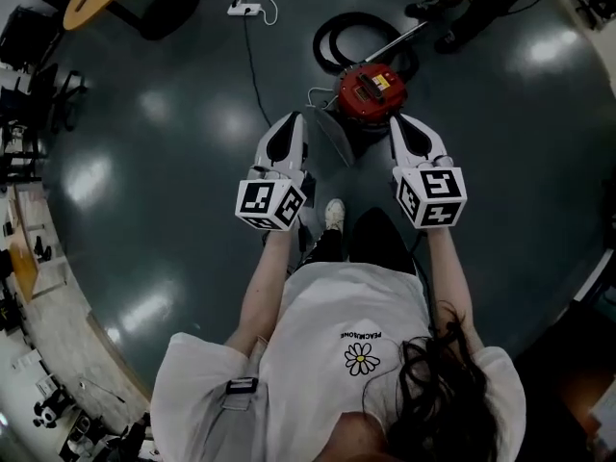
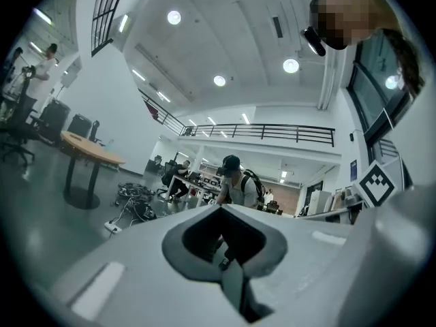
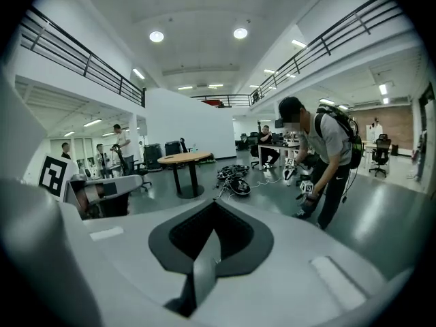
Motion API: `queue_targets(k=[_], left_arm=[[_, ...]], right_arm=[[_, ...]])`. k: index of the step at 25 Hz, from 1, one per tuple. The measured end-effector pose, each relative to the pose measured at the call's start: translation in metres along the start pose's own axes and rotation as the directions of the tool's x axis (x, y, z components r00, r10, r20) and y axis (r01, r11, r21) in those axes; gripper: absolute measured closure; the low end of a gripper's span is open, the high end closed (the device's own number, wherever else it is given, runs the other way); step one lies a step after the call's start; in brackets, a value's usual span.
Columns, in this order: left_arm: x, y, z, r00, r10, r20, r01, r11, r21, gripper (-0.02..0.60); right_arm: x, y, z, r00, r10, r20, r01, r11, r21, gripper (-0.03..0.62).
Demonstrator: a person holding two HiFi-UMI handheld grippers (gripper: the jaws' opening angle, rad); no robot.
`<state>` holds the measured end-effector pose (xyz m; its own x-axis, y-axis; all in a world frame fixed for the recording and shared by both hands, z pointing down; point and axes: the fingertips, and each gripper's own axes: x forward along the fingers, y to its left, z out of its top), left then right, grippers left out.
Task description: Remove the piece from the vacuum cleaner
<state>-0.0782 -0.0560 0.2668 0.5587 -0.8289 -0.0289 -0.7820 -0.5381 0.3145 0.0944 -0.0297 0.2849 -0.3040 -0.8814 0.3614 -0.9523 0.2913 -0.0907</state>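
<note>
Red vacuum cleaner (image 1: 371, 91) on floor just ahead of both tools, black hose (image 1: 337, 29) coiled behind it. Left gripper (image 1: 297, 117) and right gripper (image 1: 396, 120): jaws pressed together, nothing between. Its removable piece: cannot make out. Another person (image 3: 325, 152) bends over, well apart, near round table (image 3: 182, 159)

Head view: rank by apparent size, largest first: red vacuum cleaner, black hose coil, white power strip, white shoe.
1. black hose coil, by its loop's span
2. red vacuum cleaner
3. white shoe and white power strip: look alike, shoe nearer the camera
</note>
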Motion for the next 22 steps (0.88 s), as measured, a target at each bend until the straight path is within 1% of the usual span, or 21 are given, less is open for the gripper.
queue_targets(k=[4, 7, 9, 11, 13, 15, 18, 20, 22], left_arm=[[0.043, 0.013, -0.027, 0.998, 0.043, -0.041, -0.043, 0.999, -0.014, 0.58], [0.066, 0.029, -0.044, 0.993, 0.09, -0.077, -0.092, 0.995, -0.027, 0.58], [0.077, 0.039, -0.06, 0.986, 0.116, -0.118, -0.12, 0.992, -0.028, 0.58], [0.089, 0.053, -0.081, 0.977, 0.148, -0.157, -0.157, 0.986, -0.048, 0.58], [0.097, 0.068, -0.112, 0.963, 0.185, -0.197, -0.202, 0.977, -0.072, 0.58], [0.109, 0.095, -0.153, 0.95, 0.204, -0.236, -0.226, 0.972, -0.07, 0.58], [0.133, 0.145, -0.217, 0.937, 0.221, -0.27, -0.251, 0.965, -0.081, 0.58], [0.134, 0.159, -0.256, 0.921, 0.234, -0.312, -0.279, 0.954, -0.11, 0.58], [0.129, 0.169, -0.292, 0.9, 0.241, -0.364, -0.307, 0.942, -0.137, 0.58]], right_arm=[[0.045, -0.037, -0.02, 0.998, 0.025, -0.064, -0.025, 1.0, 0.006, 0.569], [0.08, -0.058, -0.037, 0.992, 0.042, -0.118, -0.044, 0.999, -0.017, 0.569], [0.102, -0.067, -0.053, 0.984, 0.064, -0.168, -0.072, 0.997, -0.041, 0.569], [0.128, -0.074, -0.073, 0.968, 0.097, -0.233, -0.115, 0.991, -0.067, 0.569], [0.156, -0.08, -0.105, 0.941, 0.127, -0.312, -0.164, 0.982, -0.093, 0.569], [0.195, -0.082, -0.144, 0.92, 0.139, -0.366, -0.194, 0.974, -0.119, 0.569], [0.263, -0.092, -0.193, 0.913, 0.127, -0.387, -0.196, 0.97, -0.143, 0.569], [0.283, -0.099, -0.219, 0.906, 0.12, -0.405, -0.186, 0.975, -0.126, 0.569], [0.297, -0.104, -0.244, 0.892, 0.118, -0.436, -0.183, 0.977, -0.11, 0.569]])
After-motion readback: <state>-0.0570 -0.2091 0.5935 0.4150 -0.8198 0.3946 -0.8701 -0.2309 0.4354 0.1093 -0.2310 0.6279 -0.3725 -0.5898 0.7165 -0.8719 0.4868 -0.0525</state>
